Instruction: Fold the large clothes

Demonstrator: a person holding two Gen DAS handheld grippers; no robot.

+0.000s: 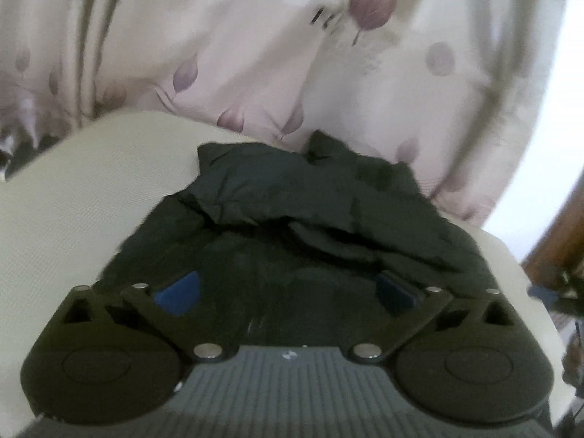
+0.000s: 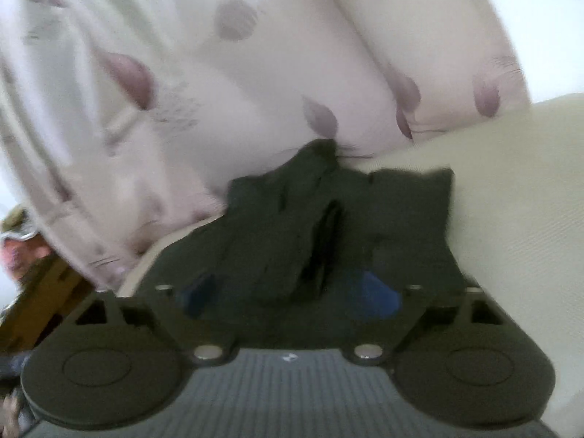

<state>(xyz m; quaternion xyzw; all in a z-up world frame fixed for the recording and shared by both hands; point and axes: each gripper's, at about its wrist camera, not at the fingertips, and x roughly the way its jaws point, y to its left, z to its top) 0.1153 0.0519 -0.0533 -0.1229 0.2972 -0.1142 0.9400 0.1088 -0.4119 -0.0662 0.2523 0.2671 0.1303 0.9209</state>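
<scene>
A crumpled black garment (image 1: 310, 204) lies on a cream cushioned surface (image 1: 91, 200), bunched into thick folds. My left gripper (image 1: 288, 292) hovers just over its near part with its blue pads (image 1: 179, 292) spread wide, and only flat cloth lies beneath them. In the right wrist view the same black garment (image 2: 328, 211) is heaped on the cream surface (image 2: 511, 200). My right gripper (image 2: 288, 292) is open, its blue pads (image 2: 376, 294) standing apart on either side of a raised fold without pressing on it.
A pale curtain with mauve leaf prints (image 1: 255, 54) hangs right behind the surface (image 2: 219, 91). Brown wooden furniture (image 1: 554, 241) stands at the right edge of the left view, and a wooden piece (image 2: 40, 299) at the left edge of the right view.
</scene>
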